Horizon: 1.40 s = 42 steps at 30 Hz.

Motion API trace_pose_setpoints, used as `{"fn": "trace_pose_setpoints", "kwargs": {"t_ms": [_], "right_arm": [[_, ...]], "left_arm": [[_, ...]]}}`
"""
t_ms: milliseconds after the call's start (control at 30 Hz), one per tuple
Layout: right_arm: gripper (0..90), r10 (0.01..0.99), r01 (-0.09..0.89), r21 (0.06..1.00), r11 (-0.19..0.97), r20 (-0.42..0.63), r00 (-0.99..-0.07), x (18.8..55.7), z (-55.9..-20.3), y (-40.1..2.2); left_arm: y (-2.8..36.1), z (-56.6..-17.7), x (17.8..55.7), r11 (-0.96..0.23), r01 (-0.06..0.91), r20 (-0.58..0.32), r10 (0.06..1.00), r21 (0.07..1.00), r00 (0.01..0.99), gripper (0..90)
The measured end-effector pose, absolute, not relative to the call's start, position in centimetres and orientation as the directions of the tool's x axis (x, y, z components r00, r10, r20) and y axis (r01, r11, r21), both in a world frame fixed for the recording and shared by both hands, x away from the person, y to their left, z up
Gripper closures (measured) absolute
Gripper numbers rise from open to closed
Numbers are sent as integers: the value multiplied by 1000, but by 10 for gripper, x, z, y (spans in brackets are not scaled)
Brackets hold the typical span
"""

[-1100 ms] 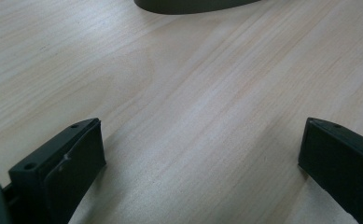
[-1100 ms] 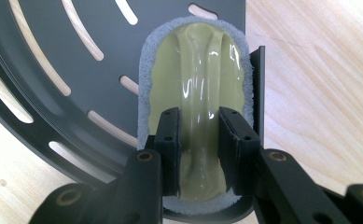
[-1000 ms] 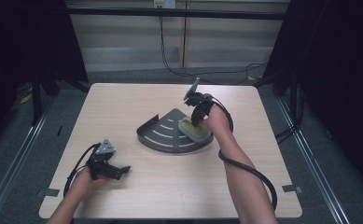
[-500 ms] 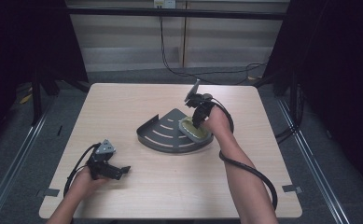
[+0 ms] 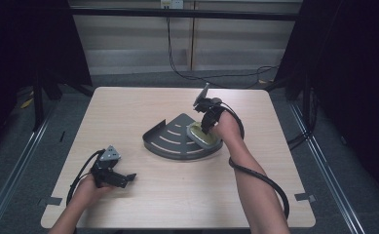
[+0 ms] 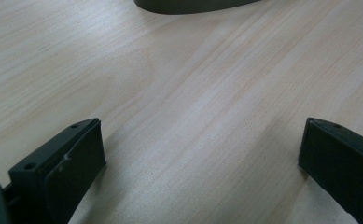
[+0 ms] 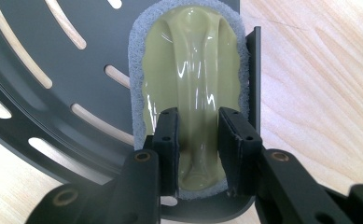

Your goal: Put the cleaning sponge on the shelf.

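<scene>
- Right claw [image 7: 198,140] pinches the raised handle ridge of the green scrub sponge [image 7: 193,70], which lies in the dark slotted corner rack [image 5: 172,141].
- Keep this pinch centred and lift straight, clear of the rack wall.
- Left claw [image 6: 198,158], spread, rests idle on the tabletop [image 5: 177,195].

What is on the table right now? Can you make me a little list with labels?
table: pale wood
rack: dark quarter-round metal tray with slots, mid-table
sponge: oval, green top with grey foam rim, lying in the rack by its side wall
right gripper: jaws shut, pinching the sponge's raised middle ridge
left gripper: jaws open, nothing between them, low over bare wood at the near left
</scene>
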State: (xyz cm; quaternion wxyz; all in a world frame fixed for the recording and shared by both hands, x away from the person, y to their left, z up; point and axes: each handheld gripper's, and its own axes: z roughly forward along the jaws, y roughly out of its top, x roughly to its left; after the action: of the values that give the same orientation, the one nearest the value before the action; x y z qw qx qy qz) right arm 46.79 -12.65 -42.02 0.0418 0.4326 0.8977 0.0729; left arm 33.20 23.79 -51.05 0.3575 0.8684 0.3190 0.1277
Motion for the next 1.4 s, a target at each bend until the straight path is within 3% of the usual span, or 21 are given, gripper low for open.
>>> {"fn": "trace_pose_setpoints", "kwargs": {"t_ms": [367,567,633,1100,1300,1400], "right_arm": [[676,790,779,161,606,-9,-613,467,-422,-126],[602,792,780,154,606,-28,-610,467,-423,-126],[524,796,783,154,602,-40,-604,467,-422,-127],[274,805,792,158,589,-31,-593,465,-410,-134],[178,804,790,172,588,-13,-595,461,-403,-133],[175,805,792,179,584,-3,-593,460,-400,-134]], "left_arm": [[238,-510,332,-543,460,-2,645,702,764,0],[238,-511,332,-538,465,-13,644,703,765,0],[238,-511,332,-539,465,-12,644,703,765,0],[238,-510,332,-541,463,-7,645,702,764,0],[238,-510,332,-540,464,-9,645,702,764,0],[238,-511,332,-539,466,-13,644,702,765,0]]}}
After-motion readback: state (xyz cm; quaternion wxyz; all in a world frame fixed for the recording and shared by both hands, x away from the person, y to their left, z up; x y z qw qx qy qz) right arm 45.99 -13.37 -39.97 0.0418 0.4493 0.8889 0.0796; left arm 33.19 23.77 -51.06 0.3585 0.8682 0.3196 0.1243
